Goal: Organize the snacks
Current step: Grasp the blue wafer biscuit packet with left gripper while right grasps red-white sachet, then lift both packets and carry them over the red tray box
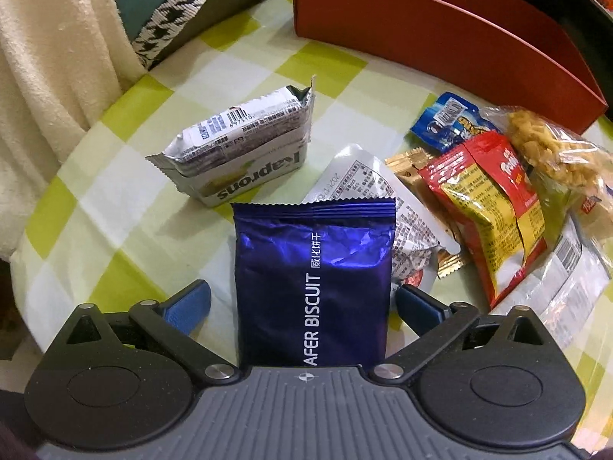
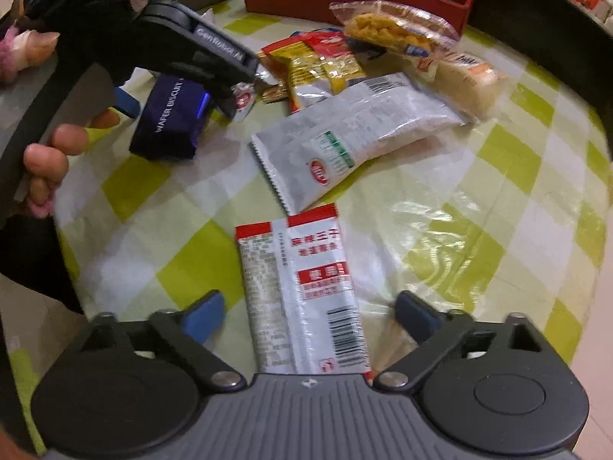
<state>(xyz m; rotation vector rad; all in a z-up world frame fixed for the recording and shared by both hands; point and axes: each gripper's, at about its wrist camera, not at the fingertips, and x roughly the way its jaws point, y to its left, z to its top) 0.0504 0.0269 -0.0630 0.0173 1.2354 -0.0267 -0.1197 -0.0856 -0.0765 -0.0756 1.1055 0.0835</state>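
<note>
Left gripper (image 1: 302, 303) has jaws spread wide, a glossy purple wafer packet (image 1: 314, 280) standing between them; pad contact cannot be confirmed. Bare checkered cloth (image 1: 115, 199) lies open at left. Right gripper (image 2: 308, 316) has jaws wide, clear of the flat red-and-white sachet (image 2: 306, 291). Red tray (image 1: 440, 27) borders the far edge.

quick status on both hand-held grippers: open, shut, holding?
Left hand-held gripper: open, straddling the purple wafer biscuit pack.
Right hand-held gripper: open, straddling the red-and-white sachet.
</note>
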